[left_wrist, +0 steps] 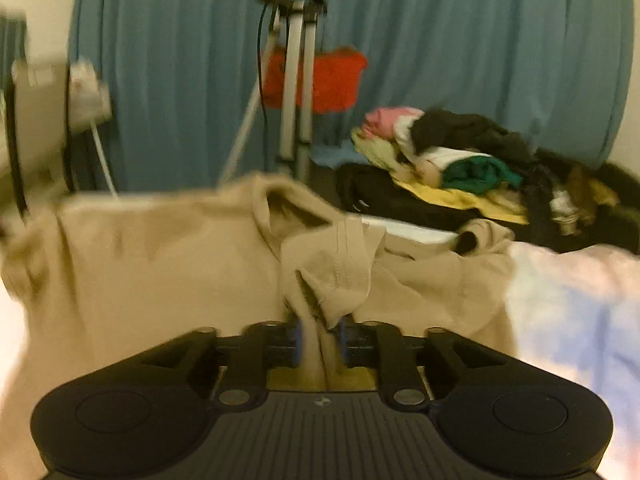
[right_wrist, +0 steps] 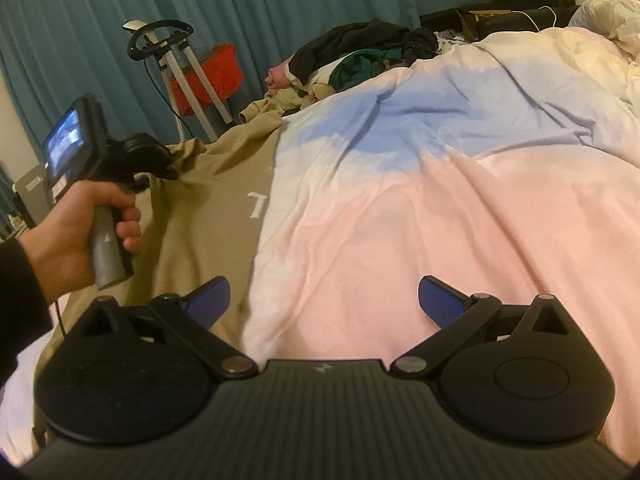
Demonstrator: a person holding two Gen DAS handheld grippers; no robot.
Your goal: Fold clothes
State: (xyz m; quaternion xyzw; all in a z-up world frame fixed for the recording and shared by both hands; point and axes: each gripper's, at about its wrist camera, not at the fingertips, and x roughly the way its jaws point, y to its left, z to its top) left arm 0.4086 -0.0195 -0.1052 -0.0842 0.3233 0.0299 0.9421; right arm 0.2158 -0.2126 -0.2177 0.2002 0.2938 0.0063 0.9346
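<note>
A tan garment [left_wrist: 160, 264] lies spread on the bed, with a bunched fold at its middle. My left gripper [left_wrist: 320, 340] is shut on a pinch of that tan garment, which rises between the blue pads. In the right wrist view the same garment [right_wrist: 216, 200] lies along the bed's left side, and the hand-held left gripper [right_wrist: 160, 164] grips its far edge. My right gripper [right_wrist: 324, 300] is open and empty, hovering over the pink and blue duvet [right_wrist: 420, 208] just right of the garment's edge.
A heap of mixed clothes [left_wrist: 460, 160] lies at the far end of the bed, also in the right wrist view [right_wrist: 360, 56]. A metal stand [left_wrist: 296, 92] with a red bag [left_wrist: 332, 80] stands before the teal curtain [left_wrist: 168, 72]. White bedding [right_wrist: 600, 20] lies far right.
</note>
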